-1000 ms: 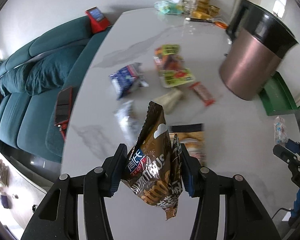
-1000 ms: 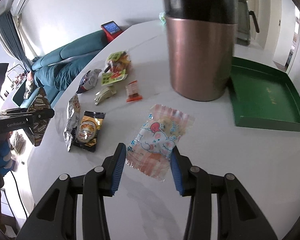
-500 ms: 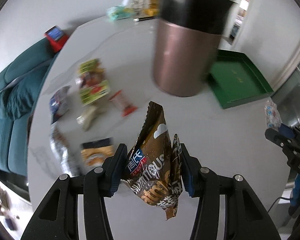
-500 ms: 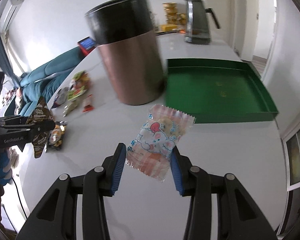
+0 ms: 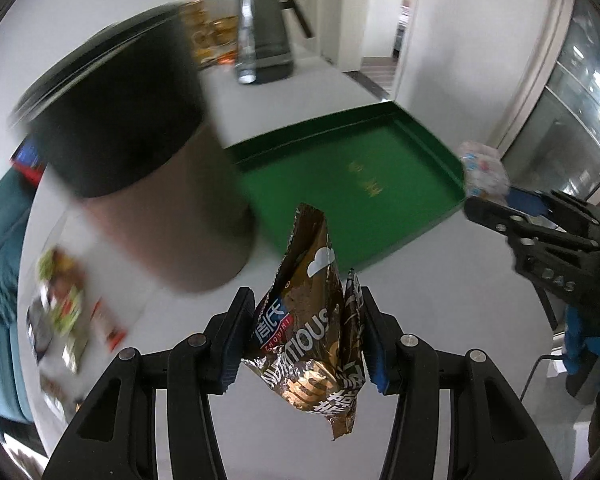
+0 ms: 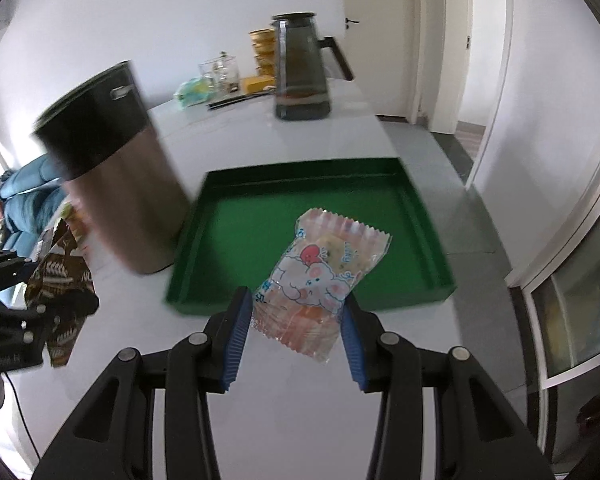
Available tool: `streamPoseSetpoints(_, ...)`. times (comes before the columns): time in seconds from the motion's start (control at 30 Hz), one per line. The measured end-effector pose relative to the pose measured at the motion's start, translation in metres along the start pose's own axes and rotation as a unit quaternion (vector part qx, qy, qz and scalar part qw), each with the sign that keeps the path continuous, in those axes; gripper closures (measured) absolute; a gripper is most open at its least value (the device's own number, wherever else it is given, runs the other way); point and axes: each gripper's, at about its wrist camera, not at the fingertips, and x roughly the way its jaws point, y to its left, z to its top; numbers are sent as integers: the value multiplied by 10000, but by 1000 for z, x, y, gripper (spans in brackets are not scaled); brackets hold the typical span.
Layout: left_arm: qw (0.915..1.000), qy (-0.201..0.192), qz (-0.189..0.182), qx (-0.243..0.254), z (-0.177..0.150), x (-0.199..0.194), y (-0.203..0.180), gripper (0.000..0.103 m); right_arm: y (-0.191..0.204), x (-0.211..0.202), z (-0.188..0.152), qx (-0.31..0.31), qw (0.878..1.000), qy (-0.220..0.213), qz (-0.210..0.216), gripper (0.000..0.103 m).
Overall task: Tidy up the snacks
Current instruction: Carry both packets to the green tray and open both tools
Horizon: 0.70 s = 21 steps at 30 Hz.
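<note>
Seemingly downward-tilted tongs [image 6: 296, 332] gripping snack [image 6: 320, 276]

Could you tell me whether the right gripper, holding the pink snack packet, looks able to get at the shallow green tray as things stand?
Probably yes. The right gripper, shut on the pink snack packet, faces the shallow green tray, which looks empty; the copper-coloured bin stands off to one side.

The left gripper [image 5: 306, 334] clamps a brown snack bag [image 5: 312, 320] above the white table [image 5: 440, 300], near a green tray [image 5: 340, 176] (beside a blurred copper bin [image 5: 148, 184]).
</note>
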Motion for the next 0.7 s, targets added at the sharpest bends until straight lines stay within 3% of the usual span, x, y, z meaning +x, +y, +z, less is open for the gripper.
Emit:
streamPoseSetpoints(0.3, 9998, 192, 68, -47, 80, 87, -39, 58, -49, 79, 30, -59, 9994, 307, -140, 81)
streamPoseSetpoints(0.47, 9979, 493, 70, -415, 89, 132, -36, 58, -61, 110, 29, -69, 9984, 559, -76, 81)
streamPoseSetpoints(0.7, 9949, 762, -24, -656, 85, 156, -25, 57, -68, 126, 25, 3, 9975, 710, 55, 75)
